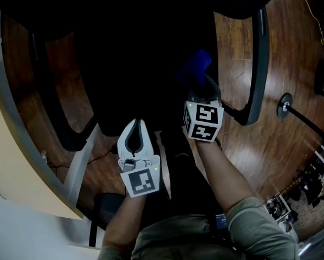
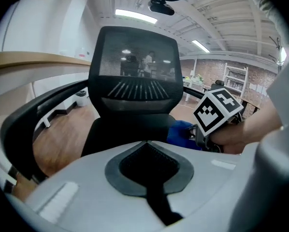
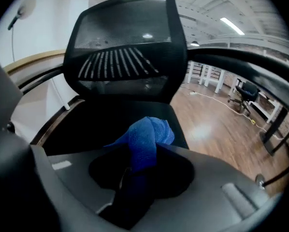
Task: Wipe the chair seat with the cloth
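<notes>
Wooden floor (image 1: pixel 262 156) under black chair seat (image 3: pixel 103 122); right gripper (image 3: pixel 144 149) jaws clamp blue cloth (image 3: pixel 148 132), left gripper (image 2: pixel 145 144) jaws closed, empty

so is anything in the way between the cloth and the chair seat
Nothing visible is. The blue cloth, clamped in the right gripper, is over the bare black chair seat. The left gripper is off to one side of it, not under the cloth.
</notes>
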`<state>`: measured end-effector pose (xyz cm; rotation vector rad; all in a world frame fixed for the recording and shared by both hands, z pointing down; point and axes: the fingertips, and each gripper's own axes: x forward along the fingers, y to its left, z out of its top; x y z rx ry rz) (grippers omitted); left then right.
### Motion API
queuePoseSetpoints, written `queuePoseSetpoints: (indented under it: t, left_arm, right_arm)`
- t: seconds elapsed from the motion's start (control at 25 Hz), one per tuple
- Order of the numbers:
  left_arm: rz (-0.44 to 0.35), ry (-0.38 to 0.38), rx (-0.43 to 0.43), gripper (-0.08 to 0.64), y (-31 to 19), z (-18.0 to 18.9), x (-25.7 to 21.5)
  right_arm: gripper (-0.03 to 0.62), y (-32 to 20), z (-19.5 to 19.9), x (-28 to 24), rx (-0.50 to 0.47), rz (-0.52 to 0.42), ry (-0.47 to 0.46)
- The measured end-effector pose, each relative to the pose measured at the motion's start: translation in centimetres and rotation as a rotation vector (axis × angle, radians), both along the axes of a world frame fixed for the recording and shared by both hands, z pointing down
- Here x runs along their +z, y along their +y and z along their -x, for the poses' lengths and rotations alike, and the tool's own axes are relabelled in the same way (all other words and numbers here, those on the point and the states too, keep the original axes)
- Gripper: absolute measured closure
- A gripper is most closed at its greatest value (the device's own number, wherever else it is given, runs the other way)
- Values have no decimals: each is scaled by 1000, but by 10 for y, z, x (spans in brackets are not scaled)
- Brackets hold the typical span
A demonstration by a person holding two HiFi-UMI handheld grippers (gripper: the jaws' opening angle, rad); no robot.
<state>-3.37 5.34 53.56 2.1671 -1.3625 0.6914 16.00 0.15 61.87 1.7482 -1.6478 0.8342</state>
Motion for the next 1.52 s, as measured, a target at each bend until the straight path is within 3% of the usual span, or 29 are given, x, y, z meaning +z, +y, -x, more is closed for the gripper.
queuePoseSetpoints:
  t: [0.24,0.48,0.6,0.76,0.88,1.04,1.24,1.52]
  left_arm:
    - [-17,-48,-144,555,10,68,-4]
    - [-2,-73,-227,555,29,123,-7]
    - [3,-74,-251,555,38,140,-3]
    - [6,-83,-274,555,43,161,1]
    - [14,-98,-297,555,42,175,2]
    - [14,-90,-243,555,39,165,4]
    - [15,-61,-133,555,35,121,9]
    - [-3,-33,88,555,21,41,0]
  right_arm:
    - [479,-25,139,-19,-379,-105,-120]
    - [479,-6,265,-27,-711,-78,-205]
    - [478,10,303,-12,-812,-25,-205]
    - [478,28,332,10,-875,42,-197]
    - [477,39,341,23,-885,83,-187]
    - [478,39,322,29,-817,103,-171]
    - [477,35,254,31,-653,112,-140]
    - [478,36,122,25,-311,116,-80]
